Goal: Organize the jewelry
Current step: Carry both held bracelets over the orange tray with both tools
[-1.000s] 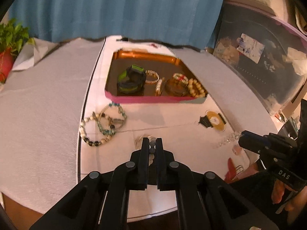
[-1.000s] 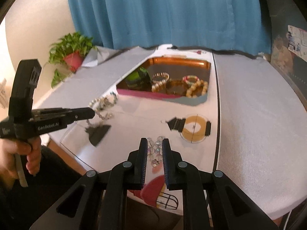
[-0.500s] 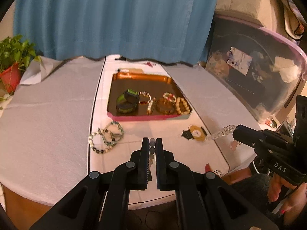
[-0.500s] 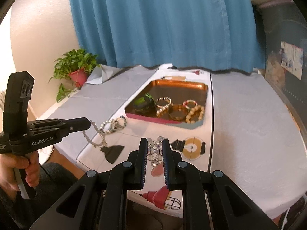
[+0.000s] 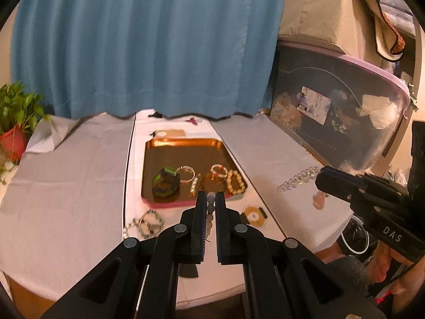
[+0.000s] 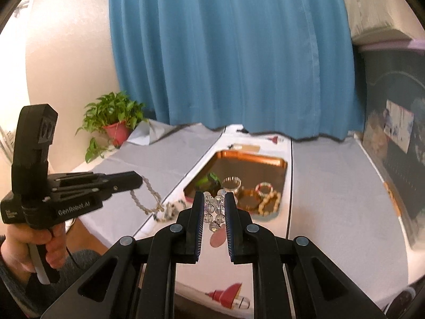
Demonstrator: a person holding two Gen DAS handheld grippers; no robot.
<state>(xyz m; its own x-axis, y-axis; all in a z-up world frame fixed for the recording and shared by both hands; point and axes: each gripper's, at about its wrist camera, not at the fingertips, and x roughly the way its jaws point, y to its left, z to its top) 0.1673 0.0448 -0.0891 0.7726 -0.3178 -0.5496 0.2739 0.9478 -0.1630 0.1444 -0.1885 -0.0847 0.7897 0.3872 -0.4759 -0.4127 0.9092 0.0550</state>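
My left gripper [image 5: 211,195] is shut on a grey bead necklace [image 5: 210,212]; in the right wrist view the necklace [image 6: 148,196] hangs from it above the table's near edge. My right gripper [image 6: 214,196] is shut on a clear crystal bead bracelet [image 6: 213,211] with a pink pendant; in the left wrist view the bracelet [image 5: 297,178] hangs in the air. Both are held up, in front of the copper tray [image 5: 183,143] [image 6: 265,160], which holds a green-black bangle [image 5: 165,180], gold bracelets and a wooden bead bracelet [image 5: 235,182].
Beaded bracelets [image 5: 144,223] and a yellow ring ornament [image 5: 253,215] lie on the white runner before the tray. A potted plant [image 6: 114,122] stands at the far left. A blue curtain [image 5: 148,40] hangs behind. A storage bin [image 5: 340,111] stands at the right.
Both grippers have lifted and pulled back from the table with their bead strings. The necklace and crystal bracelet now hang in the air, and the tray looks farther away.
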